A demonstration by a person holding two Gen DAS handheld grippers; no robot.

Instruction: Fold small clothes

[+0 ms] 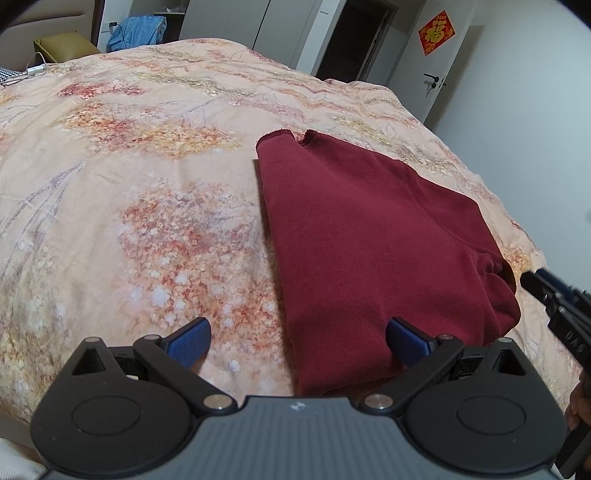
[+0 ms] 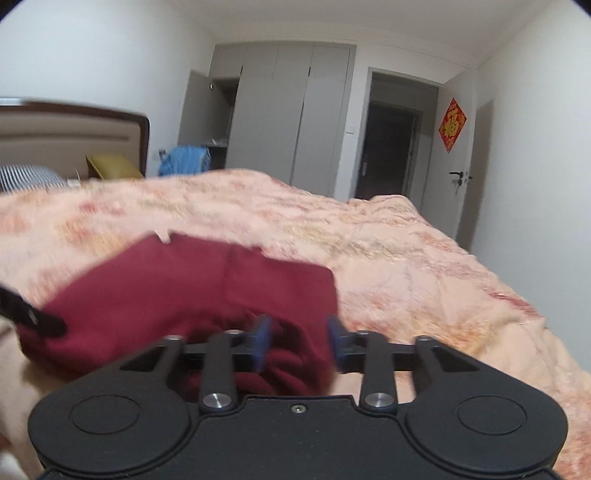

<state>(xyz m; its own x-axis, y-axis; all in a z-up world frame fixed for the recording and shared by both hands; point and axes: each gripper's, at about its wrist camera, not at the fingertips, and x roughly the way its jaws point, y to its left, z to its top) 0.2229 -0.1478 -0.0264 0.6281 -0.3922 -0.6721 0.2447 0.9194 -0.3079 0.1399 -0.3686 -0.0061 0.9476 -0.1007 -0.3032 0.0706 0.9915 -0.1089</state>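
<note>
A dark red knit garment [image 1: 369,229] lies folded flat on the floral bed cover [image 1: 129,166]. My left gripper [image 1: 299,332] is open wide at the garment's near edge, its right finger [image 1: 404,339] over the cloth and its left finger [image 1: 192,338] over bare cover. My right gripper [image 1: 535,282] comes in from the right at the garment's near right corner. In the blurred right wrist view the right gripper [image 2: 299,332] stands open, with a bunched fold of the red garment [image 2: 184,291] lying between its blue pads [image 2: 263,332]. A black tip of the left gripper [image 2: 37,315] shows at the left.
The bed's right edge [image 1: 517,236] drops off close beside the garment. A headboard [image 2: 74,125], a yellow cushion [image 1: 62,46], a striped pillow [image 2: 26,175] and a cable [image 1: 33,70] sit at the bed's head. A blue cloth [image 1: 140,31], grey wardrobe [image 2: 288,110] and doors stand beyond.
</note>
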